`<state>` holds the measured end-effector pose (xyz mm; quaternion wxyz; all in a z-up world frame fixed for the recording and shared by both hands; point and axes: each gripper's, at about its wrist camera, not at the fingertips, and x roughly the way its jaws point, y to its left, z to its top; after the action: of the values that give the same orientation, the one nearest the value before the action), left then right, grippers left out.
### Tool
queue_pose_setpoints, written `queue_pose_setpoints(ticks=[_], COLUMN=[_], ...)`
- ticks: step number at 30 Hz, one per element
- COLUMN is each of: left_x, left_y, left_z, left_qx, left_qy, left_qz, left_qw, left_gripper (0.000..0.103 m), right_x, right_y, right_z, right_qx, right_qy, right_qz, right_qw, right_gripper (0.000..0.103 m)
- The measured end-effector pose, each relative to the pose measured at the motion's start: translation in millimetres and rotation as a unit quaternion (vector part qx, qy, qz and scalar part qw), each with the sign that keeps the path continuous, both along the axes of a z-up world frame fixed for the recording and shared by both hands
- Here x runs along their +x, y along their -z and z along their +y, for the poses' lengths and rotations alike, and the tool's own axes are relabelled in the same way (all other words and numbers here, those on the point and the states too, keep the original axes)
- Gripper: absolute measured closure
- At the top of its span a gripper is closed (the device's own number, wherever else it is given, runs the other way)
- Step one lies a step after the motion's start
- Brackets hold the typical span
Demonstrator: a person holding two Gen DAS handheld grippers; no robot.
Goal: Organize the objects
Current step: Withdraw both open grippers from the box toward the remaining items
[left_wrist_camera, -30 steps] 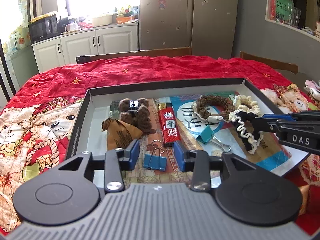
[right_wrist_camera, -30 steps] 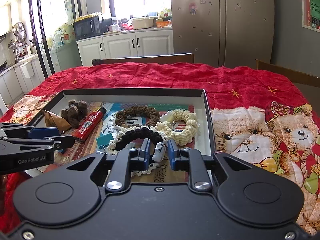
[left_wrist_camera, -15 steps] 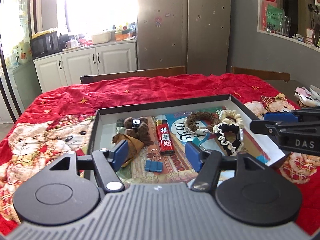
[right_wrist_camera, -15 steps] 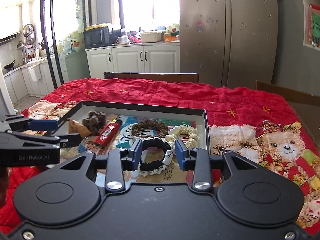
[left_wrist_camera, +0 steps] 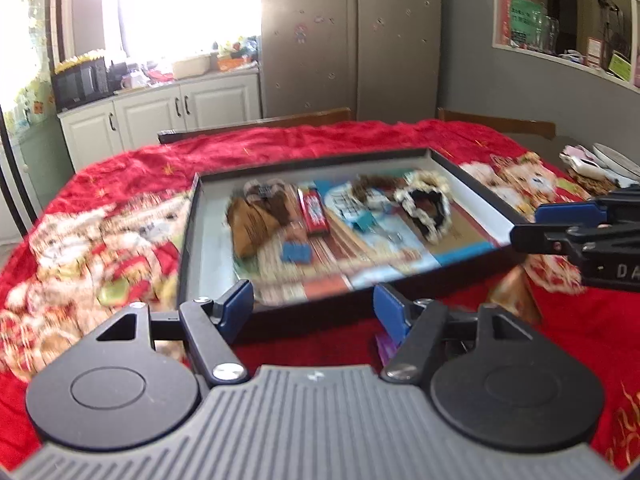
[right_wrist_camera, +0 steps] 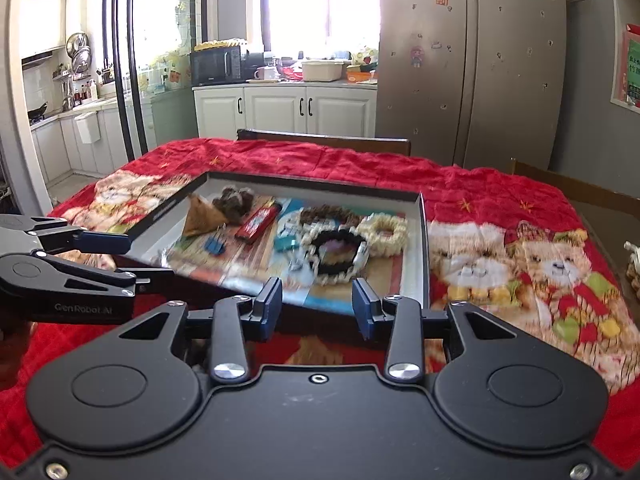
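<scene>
- While both hand-held grippers, left [left_wrist_camera: 314, 310] and right [right_wrist_camera: 318, 306], hang open and empty at the tray's [right_wrist_camera: 424, 256] near edge, their jaws just widened.
- Sorted things lie inside: lighter [right_wrist_camera: 257, 222], hair ties [right_wrist_camera: 339, 250], clip [right_wrist_camera: 215, 246].
- Judged step: pulling back; next, find anything left on the table [right_wrist_camera: 520, 200].

Daylight pours through the bright kitchen window [right_wrist_camera: 320, 4] at the back, blown out to pure white and hazing the pale cabinets beneath. The room reads bright overall. Motion blur smears the shallow black-rimmed tray [left_wrist_camera: 472, 176] and the red bear-print quilted cloth [left_wrist_camera: 100, 236], more heavily in the left wrist view. Fisheye distortion bows the tall grey-brown refrigerator [right_wrist_camera: 472, 60] and wall edges.
</scene>
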<state>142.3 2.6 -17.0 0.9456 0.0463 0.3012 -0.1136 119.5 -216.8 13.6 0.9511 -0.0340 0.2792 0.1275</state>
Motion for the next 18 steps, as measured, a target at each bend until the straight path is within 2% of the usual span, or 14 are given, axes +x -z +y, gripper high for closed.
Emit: queue_pose_setpoints(ticks=[6,11,18], left_x=[-12.3,-14.0,-16.1], left_y=[14.7,26.5,32.3], left_z=[-3.5,-2.2,-9.9], left_qx=[-0.007,-0.015,-0.015], left_qy=[0.015,0.017,0.030], left_qz=[0.020,0.041,0.044], left_qw=[0.9997,0.9989,0.9985], left_gripper=[0.025,0.025,0.027], right_x=[-16.4,-14.7,-10.6], right_y=[20.9,34.8,48.3], right_z=[-0.9,-6.6,-2.8], right_qx=[0.002,0.008,0.012], right_qy=[0.012,0.022,0.016], right_qz=[0.000,0.008,0.018], right_qw=[1.000,1.000,1.000], right_gripper=[0.066,0.066,0.066])
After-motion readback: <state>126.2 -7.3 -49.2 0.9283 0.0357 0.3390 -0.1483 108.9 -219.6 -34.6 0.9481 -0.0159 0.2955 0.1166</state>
